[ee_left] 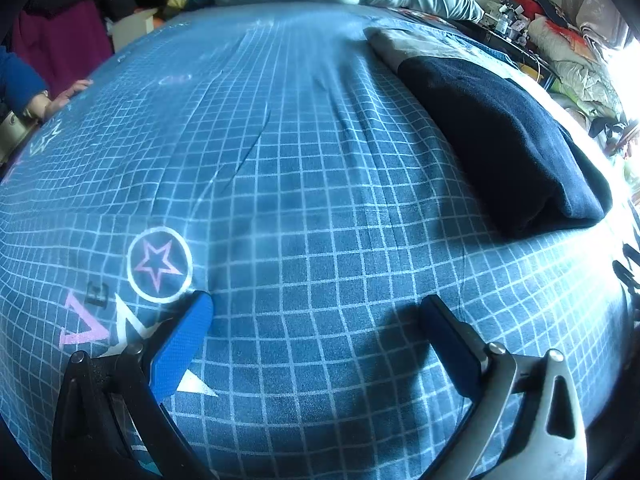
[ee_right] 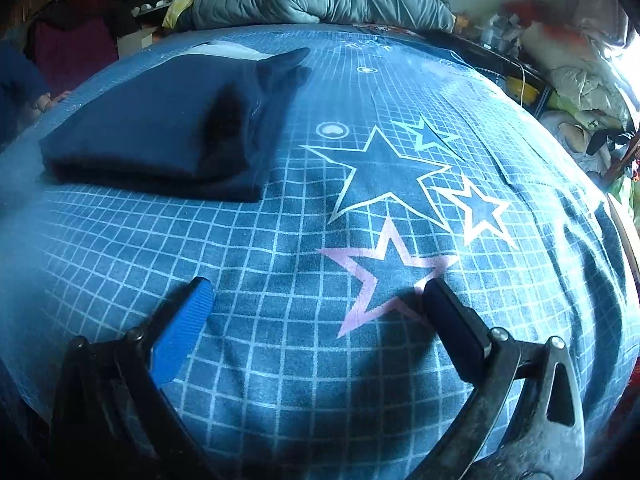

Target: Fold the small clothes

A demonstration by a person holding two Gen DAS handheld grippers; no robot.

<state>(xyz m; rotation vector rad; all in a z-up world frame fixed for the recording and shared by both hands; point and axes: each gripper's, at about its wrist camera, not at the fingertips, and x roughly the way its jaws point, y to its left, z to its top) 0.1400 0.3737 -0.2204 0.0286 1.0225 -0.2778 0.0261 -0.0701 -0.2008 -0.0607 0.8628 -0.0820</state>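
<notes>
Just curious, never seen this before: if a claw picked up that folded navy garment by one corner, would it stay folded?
Probably not. The garment looks like soft, thick knit, so its layers would likely droop open. It seems light. Pushed, it may bunch on the sheet.

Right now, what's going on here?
Both handheld grippers, left and right, hang open and empty over the blue grid-patterned bedsheet. A folded navy fabric garment lies flat on the sheet, partly on top of a pale folded piece. Neither gripper touches any clothing.
</notes>
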